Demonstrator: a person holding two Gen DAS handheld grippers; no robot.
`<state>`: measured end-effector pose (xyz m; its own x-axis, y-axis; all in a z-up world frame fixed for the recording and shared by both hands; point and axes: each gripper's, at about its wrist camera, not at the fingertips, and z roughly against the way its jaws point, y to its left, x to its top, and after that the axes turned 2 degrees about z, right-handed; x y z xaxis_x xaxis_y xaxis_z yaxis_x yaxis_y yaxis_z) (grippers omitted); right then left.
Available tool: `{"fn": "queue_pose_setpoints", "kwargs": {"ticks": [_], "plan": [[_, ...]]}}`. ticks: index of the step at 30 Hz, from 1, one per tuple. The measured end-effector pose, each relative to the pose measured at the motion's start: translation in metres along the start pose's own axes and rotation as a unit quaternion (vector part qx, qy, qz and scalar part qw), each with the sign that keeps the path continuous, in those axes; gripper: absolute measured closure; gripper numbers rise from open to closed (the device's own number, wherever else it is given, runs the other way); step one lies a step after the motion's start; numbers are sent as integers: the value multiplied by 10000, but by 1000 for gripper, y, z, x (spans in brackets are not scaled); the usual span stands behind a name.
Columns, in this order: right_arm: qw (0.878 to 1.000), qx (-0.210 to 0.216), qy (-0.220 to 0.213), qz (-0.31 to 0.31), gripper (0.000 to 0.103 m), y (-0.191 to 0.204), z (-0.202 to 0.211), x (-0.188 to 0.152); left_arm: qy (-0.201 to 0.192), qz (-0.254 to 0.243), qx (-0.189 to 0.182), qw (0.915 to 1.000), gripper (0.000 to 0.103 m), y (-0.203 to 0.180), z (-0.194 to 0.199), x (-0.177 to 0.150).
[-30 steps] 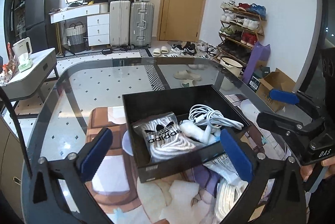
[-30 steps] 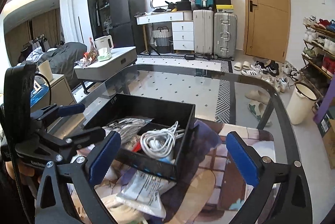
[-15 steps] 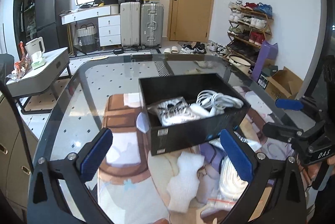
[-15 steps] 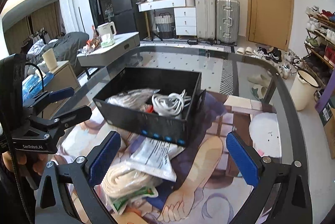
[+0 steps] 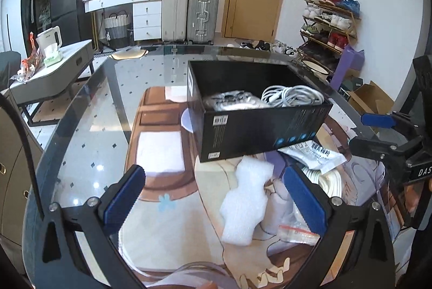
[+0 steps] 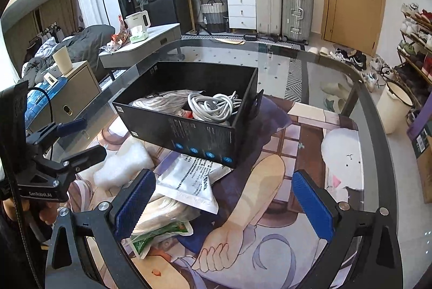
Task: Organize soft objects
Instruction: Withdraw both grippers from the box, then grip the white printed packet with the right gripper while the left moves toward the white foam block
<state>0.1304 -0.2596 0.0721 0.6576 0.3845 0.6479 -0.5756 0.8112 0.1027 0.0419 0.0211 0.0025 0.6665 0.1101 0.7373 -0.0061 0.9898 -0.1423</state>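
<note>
Between picks: both grippers are empty and hang above the glass table [image 5: 89,127], fingers spread wide. The left gripper [image 5: 216,197] has its jaws apart with nothing between them, and the right gripper [image 6: 224,202] is likewise open and empty.

The black box [image 5: 259,132] already holds a white cable coil [image 5: 293,96] and a bagged white item [image 5: 232,101] — so the task looks partly done. Loose on the printed mat [image 5: 172,221], just in front of the box: a white foam wrap piece [image 5: 248,197], a printed-label plastic pouch [image 5: 313,154] and a bundle of cream rope [image 5: 328,179].

Next move, as a judgement: the left gripper lowers onto the foam piece, which lies nearest between its fingers, closes gently since foam squashes, then lifts it over the box wall. The right gripper sits closest to the pouch [image 6: 189,178].

View differences: the right wrist view shows a green-printed packet [image 6: 159,233] under the rope bundle [image 6: 164,210], and something red inside the box [image 6: 189,115] — possibly a wrapper, too small to tell. The left wrist view hides both, but shows the foam piece whole and a clear zip bag [image 5: 297,231] beside it.
</note>
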Motion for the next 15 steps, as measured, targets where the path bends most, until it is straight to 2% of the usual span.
{"fn": "queue_pose_setpoints", "kwargs": {"ticks": [15], "plan": [[9990,191,404,-73,1,15,-33,-1,390,-224,30,9990,0,-4,-19,-10]]}}
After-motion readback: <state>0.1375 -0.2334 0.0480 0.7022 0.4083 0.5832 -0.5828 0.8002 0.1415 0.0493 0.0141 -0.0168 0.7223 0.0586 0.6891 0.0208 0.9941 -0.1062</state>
